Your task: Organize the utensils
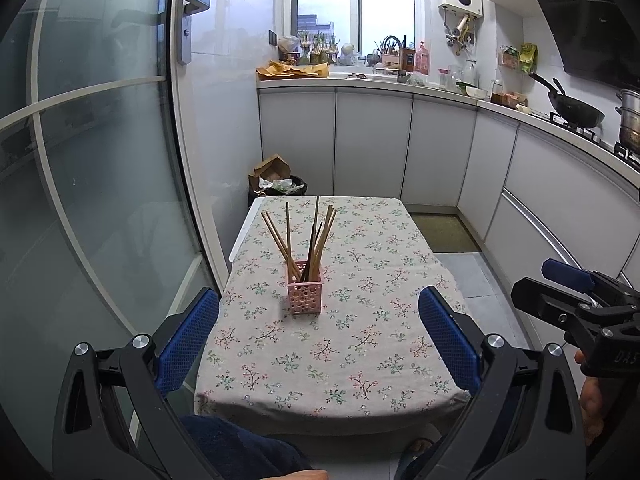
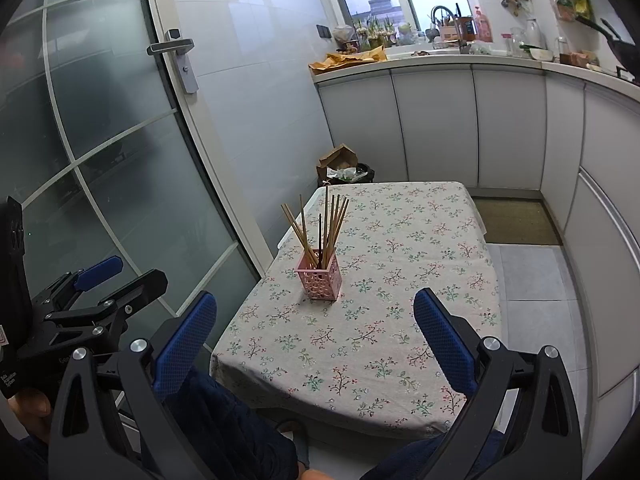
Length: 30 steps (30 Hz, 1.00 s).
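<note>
Left wrist view: my left gripper (image 1: 319,334) and right gripper (image 2: 315,336) both spread, empty; clumsy reach could tip light holder (image 1: 304,292) (chopsticks (image 1: 308,236) lean outwards).

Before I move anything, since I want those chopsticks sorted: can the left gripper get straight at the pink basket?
Probably yes. The left gripper is open and empty, the pink basket stands alone on the floral tablecloth ahead, and the right gripper is off to the side.

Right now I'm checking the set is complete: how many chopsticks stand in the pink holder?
About 10 chopsticks, all standing in the pink holder mid-table: some lean left, most fan upper right. They overlap, so some may be hidden.
</note>
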Available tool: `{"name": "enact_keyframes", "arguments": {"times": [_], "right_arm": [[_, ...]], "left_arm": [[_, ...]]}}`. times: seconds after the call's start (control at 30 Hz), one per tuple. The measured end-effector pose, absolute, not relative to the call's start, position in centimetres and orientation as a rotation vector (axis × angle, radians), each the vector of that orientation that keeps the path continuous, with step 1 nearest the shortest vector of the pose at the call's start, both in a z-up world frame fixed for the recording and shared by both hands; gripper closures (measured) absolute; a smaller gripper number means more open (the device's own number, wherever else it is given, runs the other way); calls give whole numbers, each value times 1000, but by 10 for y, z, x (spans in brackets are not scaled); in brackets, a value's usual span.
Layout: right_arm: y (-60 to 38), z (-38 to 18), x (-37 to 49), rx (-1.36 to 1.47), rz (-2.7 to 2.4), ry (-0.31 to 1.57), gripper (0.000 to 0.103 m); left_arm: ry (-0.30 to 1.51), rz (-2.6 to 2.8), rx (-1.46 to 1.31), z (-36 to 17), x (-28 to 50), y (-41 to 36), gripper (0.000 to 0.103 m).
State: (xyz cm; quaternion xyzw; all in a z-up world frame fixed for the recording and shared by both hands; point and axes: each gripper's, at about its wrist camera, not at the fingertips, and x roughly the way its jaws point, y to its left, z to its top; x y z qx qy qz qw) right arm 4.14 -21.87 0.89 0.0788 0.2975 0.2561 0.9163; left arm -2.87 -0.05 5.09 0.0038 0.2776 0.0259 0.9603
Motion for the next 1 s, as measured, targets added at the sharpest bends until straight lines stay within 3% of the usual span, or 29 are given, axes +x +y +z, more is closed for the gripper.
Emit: {"name": "enact_keyframes", "arguments": {"times": [1.0], "right_arm": [[-214, 9, 40, 156, 522, 605, 7]], "left_arm": [[555, 73, -10, 50, -27, 6, 7]]}}
